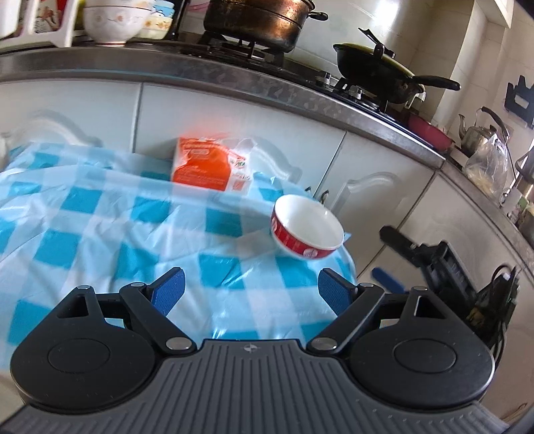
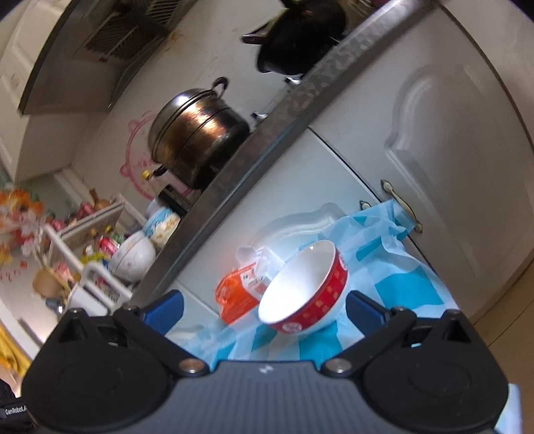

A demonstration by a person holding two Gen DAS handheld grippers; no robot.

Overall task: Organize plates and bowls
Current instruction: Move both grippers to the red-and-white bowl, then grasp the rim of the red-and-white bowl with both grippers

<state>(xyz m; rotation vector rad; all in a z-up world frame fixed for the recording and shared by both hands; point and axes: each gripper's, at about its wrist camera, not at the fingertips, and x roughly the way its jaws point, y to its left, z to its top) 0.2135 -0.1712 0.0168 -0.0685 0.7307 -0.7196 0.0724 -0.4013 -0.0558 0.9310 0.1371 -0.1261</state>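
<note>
Left hand-held gripper (image 1: pixel 251 292): spread wide, nothing between its blue pads, above the checked cloth.
Right hand-held gripper (image 2: pixel 264 308): spread wide, nothing gripped; the bowl sits just ahead between the pads, contact unclear.
Red-and-white bowl (image 1: pixel 307 230): empty, tilted, at the right edge of the blue-and-white checked cloth (image 1: pixel 100 213).
Orange packet (image 1: pixel 203 163): on the cloth, farther back, left of the bowl.
Worktop (image 1: pixel 233 80): beyond the cloth, carrying a stockpot (image 1: pixel 257 20), a black wok (image 1: pixel 383 73) and stacked bowls (image 1: pixel 116 20).
</note>
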